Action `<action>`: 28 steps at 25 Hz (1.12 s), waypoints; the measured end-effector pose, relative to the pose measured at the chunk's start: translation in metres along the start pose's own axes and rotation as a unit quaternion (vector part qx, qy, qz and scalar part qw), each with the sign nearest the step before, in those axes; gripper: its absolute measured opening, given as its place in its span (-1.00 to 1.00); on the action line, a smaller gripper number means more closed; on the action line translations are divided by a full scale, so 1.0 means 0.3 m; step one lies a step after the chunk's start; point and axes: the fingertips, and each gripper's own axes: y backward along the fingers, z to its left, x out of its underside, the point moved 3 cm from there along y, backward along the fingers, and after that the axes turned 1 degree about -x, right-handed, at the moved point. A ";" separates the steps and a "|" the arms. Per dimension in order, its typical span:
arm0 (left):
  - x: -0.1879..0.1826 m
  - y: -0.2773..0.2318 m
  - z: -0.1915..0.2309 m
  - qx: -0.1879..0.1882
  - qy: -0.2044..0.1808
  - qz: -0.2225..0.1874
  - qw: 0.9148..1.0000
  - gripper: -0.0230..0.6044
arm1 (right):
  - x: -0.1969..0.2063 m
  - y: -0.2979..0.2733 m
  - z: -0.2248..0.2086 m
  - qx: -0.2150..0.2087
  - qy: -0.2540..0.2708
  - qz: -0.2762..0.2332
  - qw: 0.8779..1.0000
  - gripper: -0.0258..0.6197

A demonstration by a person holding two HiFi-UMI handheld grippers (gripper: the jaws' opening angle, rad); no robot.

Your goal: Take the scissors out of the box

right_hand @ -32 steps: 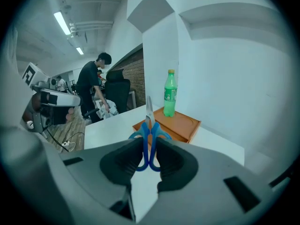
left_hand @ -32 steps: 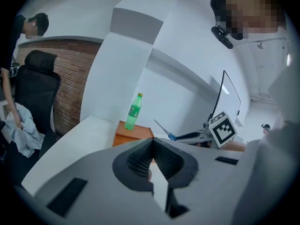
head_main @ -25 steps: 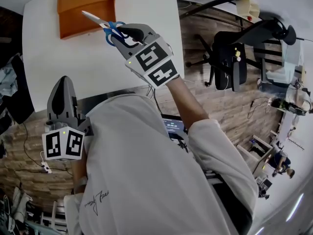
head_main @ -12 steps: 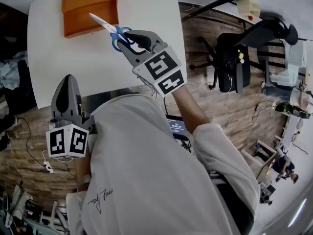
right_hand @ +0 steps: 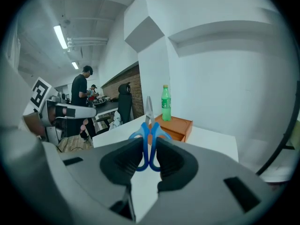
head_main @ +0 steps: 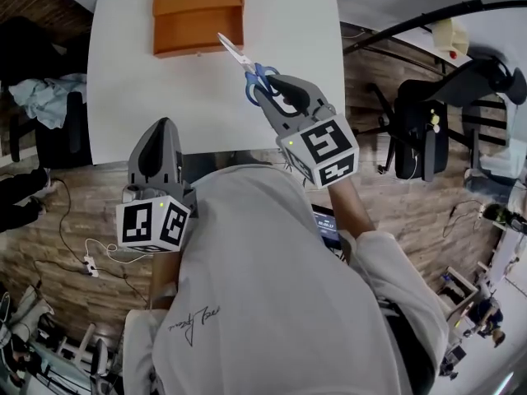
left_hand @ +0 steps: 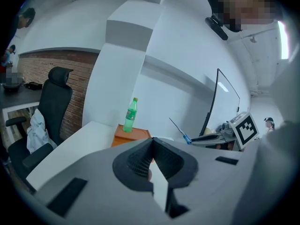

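We have scissors (head_main: 244, 62) out of box (head_main: 198, 35). Right tool (head_main: 270, 90) clamped on blue handles, blades pointing toward box, held over table (head_main: 132, 89), apart from box. Left tool (head_main: 161, 130) jaws together, empty, at table's near edge. Extraction looks done; only set-down left, if wanted.

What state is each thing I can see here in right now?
box: on the table, no gripper touching it
scissors: out of the box, blades closed, held above the table
right gripper: shut on the scissors' handles
left gripper: shut, empty
bottle: upright, capped
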 end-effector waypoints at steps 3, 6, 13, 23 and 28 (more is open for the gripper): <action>0.005 -0.003 -0.013 0.000 -0.001 -0.002 1.000 -0.90 | 0.009 0.034 0.011 0.002 -0.012 -0.011 1.000 -0.62; 0.017 -0.010 -0.029 0.001 -0.004 0.000 1.000 -0.90 | 0.022 0.067 0.015 0.006 -0.024 -0.022 0.999 -0.62; 0.029 -0.015 -0.048 0.003 -0.004 0.005 1.000 -0.90 | 0.033 0.119 0.023 0.010 -0.040 -0.036 0.999 -0.62; 0.031 -0.017 -0.056 0.000 -0.001 0.004 1.000 -0.90 | 0.040 0.138 0.029 0.004 -0.038 -0.037 0.999 -0.62; 0.035 -0.016 -0.057 -0.001 -0.001 0.005 1.000 -0.90 | 0.037 0.139 0.034 0.000 -0.035 -0.038 0.999 -0.62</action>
